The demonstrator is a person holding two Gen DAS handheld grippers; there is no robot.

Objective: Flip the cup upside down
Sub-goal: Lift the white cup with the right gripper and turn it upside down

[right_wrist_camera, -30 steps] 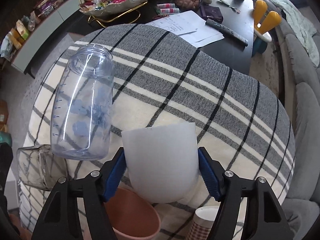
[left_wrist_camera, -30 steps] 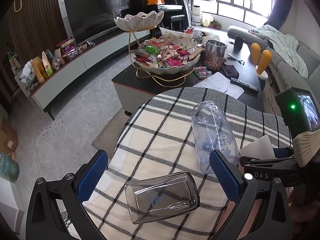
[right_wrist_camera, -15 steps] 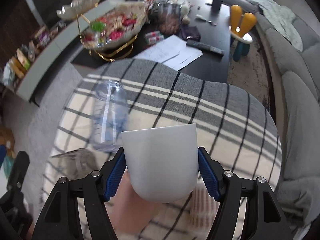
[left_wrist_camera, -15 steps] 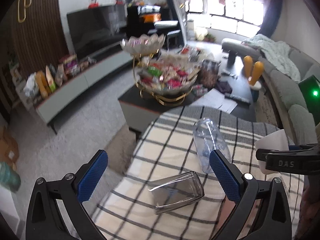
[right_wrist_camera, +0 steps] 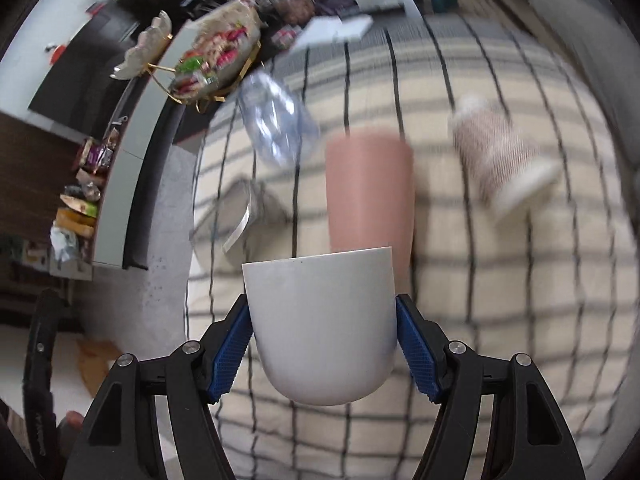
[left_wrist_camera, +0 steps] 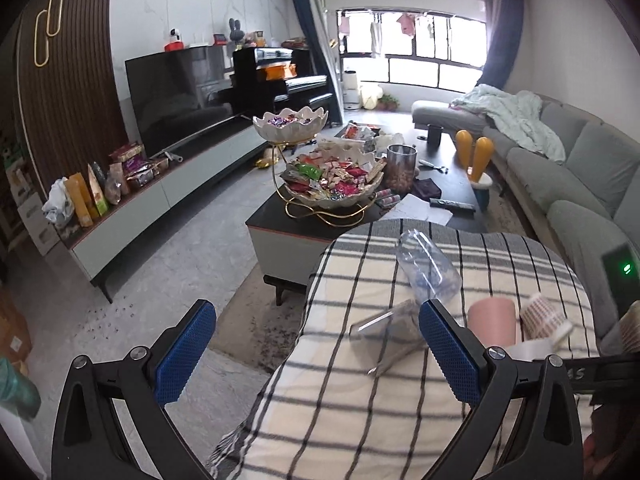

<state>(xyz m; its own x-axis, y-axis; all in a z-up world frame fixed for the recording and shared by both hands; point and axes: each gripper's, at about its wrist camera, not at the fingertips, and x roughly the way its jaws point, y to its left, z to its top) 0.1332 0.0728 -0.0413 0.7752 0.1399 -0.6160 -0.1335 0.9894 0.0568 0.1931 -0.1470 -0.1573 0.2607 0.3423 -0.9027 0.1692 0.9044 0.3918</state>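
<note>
My right gripper is shut on a white cup, held in the air above the plaid-covered table, its flat end pointing away from the camera. A sliver of the white cup shows at the right edge of the left wrist view. My left gripper is open and empty, raised above the table's left edge. The right wrist view is blurred by motion.
On the plaid cloth lie a clear glass on its side, a clear plastic bottle, a pink cup and a patterned paper cup. A dark coffee table with a snack stand stands behind.
Both grippers have risen and pulled back from the table. The right gripper has lifted and rolled with the white cup, so the pink and patterned cups now show beneath it.
</note>
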